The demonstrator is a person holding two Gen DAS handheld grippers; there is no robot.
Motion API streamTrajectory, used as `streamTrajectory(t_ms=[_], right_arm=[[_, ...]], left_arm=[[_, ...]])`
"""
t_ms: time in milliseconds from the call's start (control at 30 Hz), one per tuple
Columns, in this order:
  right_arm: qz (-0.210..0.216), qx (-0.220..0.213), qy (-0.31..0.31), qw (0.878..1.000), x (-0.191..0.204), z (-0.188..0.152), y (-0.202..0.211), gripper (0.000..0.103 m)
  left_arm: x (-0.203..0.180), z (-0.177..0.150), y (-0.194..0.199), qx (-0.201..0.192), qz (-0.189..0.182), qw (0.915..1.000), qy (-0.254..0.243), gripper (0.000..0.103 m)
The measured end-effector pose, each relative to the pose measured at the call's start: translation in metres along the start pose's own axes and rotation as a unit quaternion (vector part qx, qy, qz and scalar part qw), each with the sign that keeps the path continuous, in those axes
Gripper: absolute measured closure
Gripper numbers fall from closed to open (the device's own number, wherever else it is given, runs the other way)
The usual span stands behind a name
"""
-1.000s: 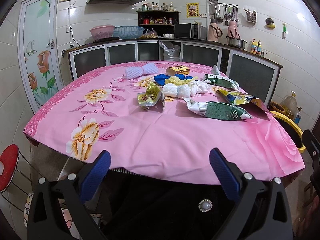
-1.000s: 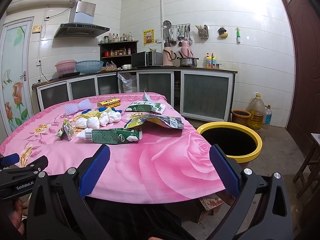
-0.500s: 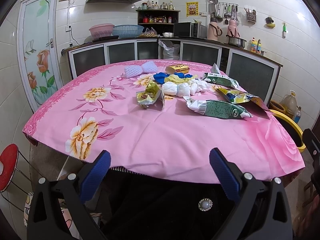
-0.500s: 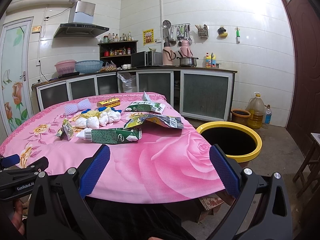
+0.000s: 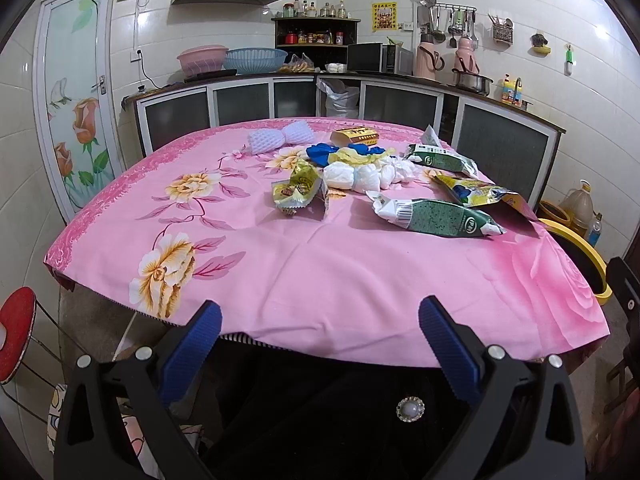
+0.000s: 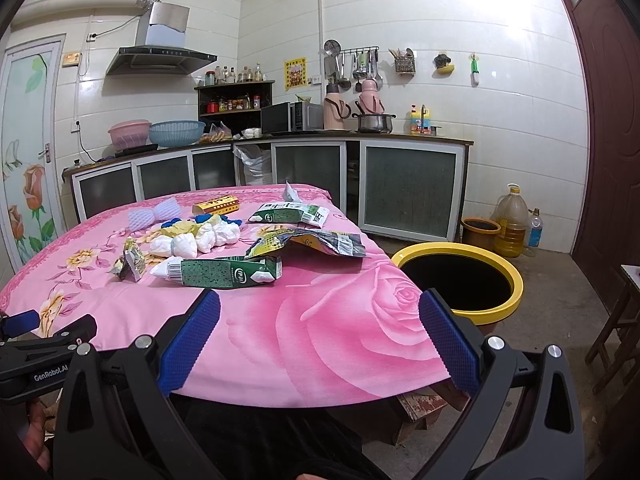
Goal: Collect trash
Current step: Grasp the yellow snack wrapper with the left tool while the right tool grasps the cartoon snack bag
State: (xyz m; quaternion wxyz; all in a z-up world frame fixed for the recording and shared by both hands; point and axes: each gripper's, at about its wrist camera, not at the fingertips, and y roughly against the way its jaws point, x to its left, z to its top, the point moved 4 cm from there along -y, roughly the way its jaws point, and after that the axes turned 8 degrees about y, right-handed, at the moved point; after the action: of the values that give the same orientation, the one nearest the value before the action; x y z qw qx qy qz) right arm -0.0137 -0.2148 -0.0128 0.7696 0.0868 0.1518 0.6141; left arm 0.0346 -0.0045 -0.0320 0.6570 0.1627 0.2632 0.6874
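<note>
Trash (image 5: pixel 400 184) lies all on the pink worktop (image 5: pixel 320 264), none collected yet. Both claws, left (image 5: pixel 320 344) and right (image 6: pixel 320 340), are spread and empty; the bin (image 6: pixel 460 280) waits beside.

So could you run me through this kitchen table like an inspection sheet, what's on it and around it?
Surface: table under pink floral cloth.
Job's things: green wrapper, second green wrapper, yellow torn bag, small gold wrapper, white wads, blue and yellow scraps, gold box, foam netting; yellow-rimmed bin beside the table.
Clutter: nothing seen beyond the trash.
Grippers: left hand-held gripper and right hand-held gripper both open, empty.
Cables: wall cord.
Surroundings: oil jug, counter pot.
</note>
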Motion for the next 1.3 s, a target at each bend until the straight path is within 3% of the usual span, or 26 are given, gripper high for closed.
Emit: streamTrajectory(t_ms=[433,633,733,867,967,1133,1267,1300], right_arm=[[-0.010,-0.002,-0.004,1.000,-0.008,0.003,0.001,0.007],[-0.038,-0.007,-0.025,0.999,-0.031,0.016,-0.011,0.007],[-0.030,-0.006,-0.025,0.999,-0.045,0.026,-0.024,0.007],[0.015,0.019,-0.018,1.000,-0.051,0.038,-0.051,0.007],[0.074,0.071,-0.012,0.995,-0.047,0.040,-0.080,0.007],[0.142,0.132,-0.027,0.981,-0.043,0.038,-0.124,0.007],[0.162,0.164,-0.027,0.973,-0.039,0.036,-0.151,0.007],[0.150,0.165,-0.012,0.975,-0.038,0.037,-0.156,0.007]], left_arm=[[-0.001,-0.002,-0.003,0.004,-0.007,1.0000,-0.005,0.008],[-0.010,-0.011,-0.012,0.036,-0.060,0.9974,-0.020,0.008],[-0.016,-0.017,-0.020,0.058,-0.079,0.9946,-0.035,0.008],[-0.013,-0.015,-0.038,0.092,-0.106,0.9899,-0.024,0.008],[0.005,0.007,-0.041,0.071,-0.116,0.9907,0.005,0.008],[0.018,0.052,-0.056,0.060,-0.088,0.9928,-0.055,0.008],[0.024,0.079,-0.074,0.076,-0.113,0.9874,-0.080,0.008],[0.025,0.085,-0.079,0.083,-0.118,0.9862,-0.081,0.008]])
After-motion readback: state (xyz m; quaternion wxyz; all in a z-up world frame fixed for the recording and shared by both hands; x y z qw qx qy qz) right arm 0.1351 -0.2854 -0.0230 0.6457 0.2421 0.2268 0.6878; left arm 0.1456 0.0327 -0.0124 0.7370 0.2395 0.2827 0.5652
